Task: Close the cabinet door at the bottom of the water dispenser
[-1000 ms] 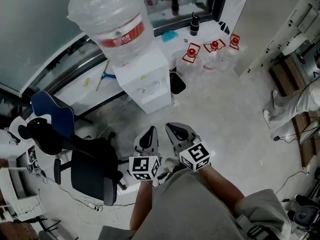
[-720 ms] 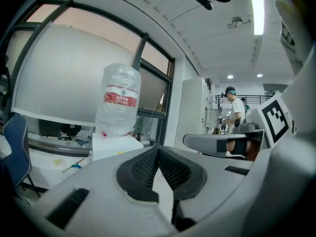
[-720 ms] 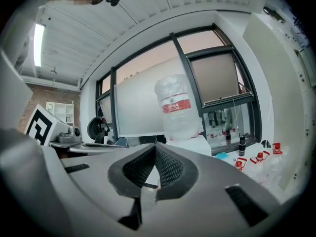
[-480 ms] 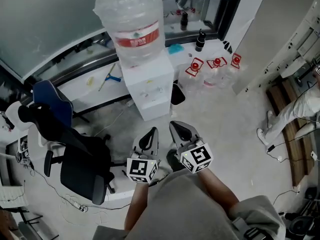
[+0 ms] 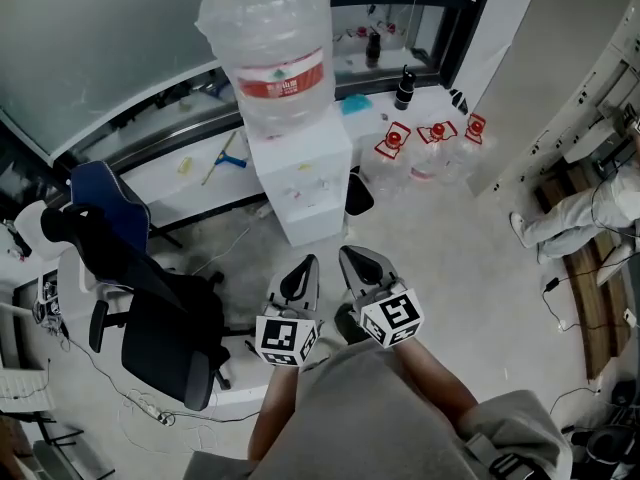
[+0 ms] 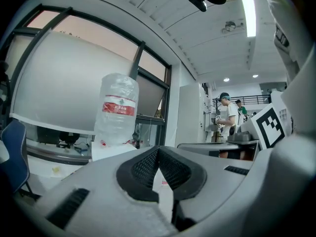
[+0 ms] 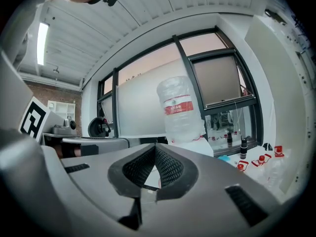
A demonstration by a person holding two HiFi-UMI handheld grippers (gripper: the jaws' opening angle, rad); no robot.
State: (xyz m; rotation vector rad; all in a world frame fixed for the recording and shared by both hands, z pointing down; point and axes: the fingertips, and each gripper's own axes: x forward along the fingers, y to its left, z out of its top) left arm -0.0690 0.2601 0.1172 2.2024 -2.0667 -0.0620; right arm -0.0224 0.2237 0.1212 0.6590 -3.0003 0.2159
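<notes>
Bystander (image 5: 575, 218) stepped, water bottle (image 5: 272, 53) atop dispenser (image 5: 305, 183)

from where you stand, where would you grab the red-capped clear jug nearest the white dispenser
Likely by the red handle around its cap, coming down from above: the clear plastic jug stands upright on the floor, and its body looks too wide to pinch.

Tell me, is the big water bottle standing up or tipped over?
Standing up: the water bottle sits straight on top of the white dispenser, not leaning.
</notes>
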